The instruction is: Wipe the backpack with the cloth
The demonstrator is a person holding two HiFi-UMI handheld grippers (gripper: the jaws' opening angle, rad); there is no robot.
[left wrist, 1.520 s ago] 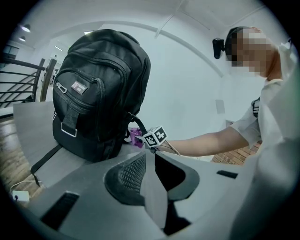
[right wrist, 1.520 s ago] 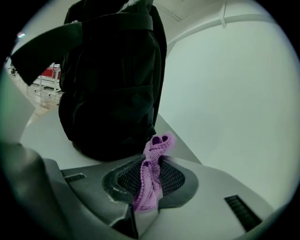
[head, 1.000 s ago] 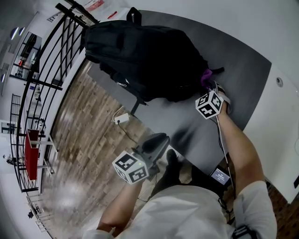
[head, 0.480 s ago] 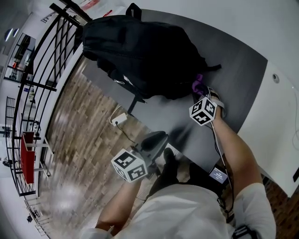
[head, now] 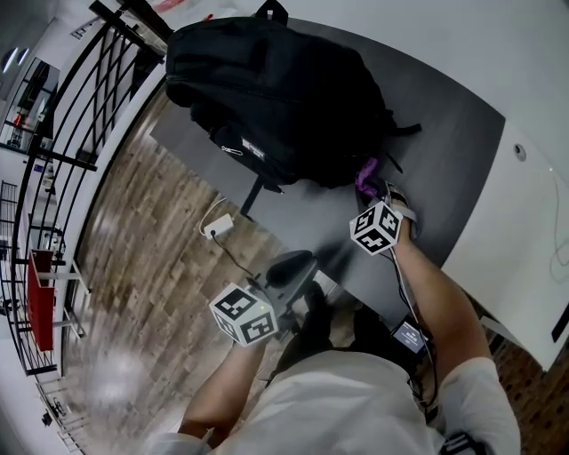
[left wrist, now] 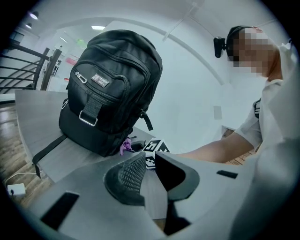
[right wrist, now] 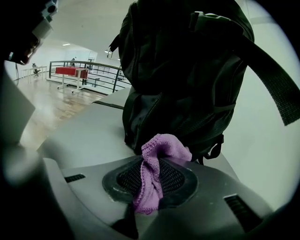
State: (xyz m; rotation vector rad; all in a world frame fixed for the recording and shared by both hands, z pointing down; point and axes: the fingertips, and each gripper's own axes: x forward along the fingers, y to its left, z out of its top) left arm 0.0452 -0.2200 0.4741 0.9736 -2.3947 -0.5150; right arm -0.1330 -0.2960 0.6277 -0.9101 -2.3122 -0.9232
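– Now, right gripper point(right wrist: 153, 164) status?
– Jaws pinching the purple cloth point(right wrist: 161, 147), which is bunched at the lower edge of the black backpack point(head: 276, 98). Contact looks likely but is not certain.
– Backpack location?
– On the grey table point(head: 444, 151).
– Left gripper point(left wrist: 147, 164)?
– Jaws a narrow gap apart with nothing between them. It is held off the table's near edge, well apart from the backpack.

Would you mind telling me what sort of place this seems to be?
Probably an upper level of an office or lab building: a grey table holding a backpack, wood-look floor, and a black railing with more open floor beyond it.
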